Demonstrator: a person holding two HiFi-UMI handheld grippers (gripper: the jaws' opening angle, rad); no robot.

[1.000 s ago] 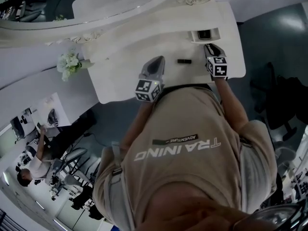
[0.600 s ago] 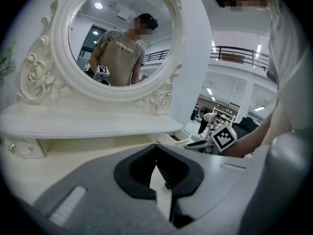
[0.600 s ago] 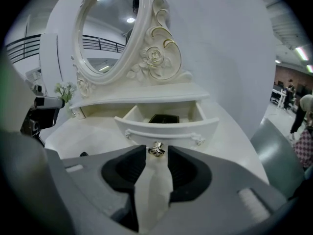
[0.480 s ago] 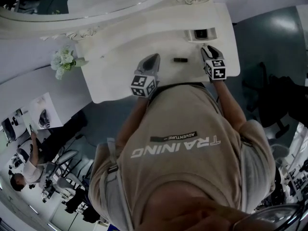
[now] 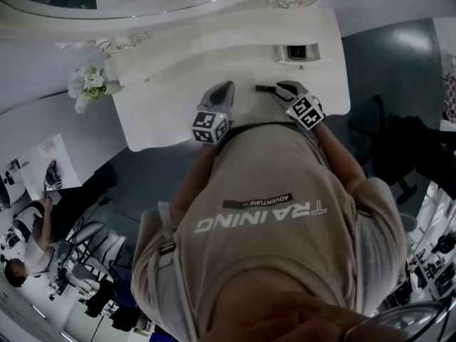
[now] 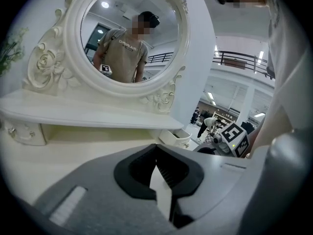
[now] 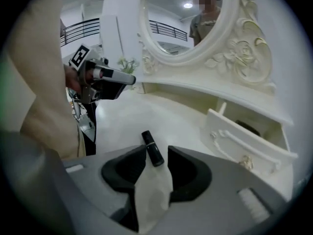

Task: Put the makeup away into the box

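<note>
1. The right claw [image 7: 157, 156] is spread wide; its jaws have just been opening, and the pads press on nothing.
2. A short, glossy black makeup tube [image 7: 152, 149] lies flat on the white vanity counter [image 7: 122, 119]. Its near end sits in the gap between the right claw's tips and its far end pokes out beyond them.
3. The tube's long axis runs nearly along the line the right claw points, leaning a little to the left as it goes away. The jaws therefore flank its sides, and closing on it looks like the next move.
4. The right hand is plainly the nearer one. The left claw [image 6: 157, 169] hangs over bare counter, well apart from the tube, with its tips together on nothing.
5. Further off to the right, a small white drawer with a gold-coloured knob [image 7: 244, 148] stands pulled open under the vanity shelf. It is probably the box the task means.
6. Something dark lies inside the drawer, but too little of it shows to name it. Beyond, the round carved-frame mirror [image 7: 188, 18] is cut off at the top edge.
</note>
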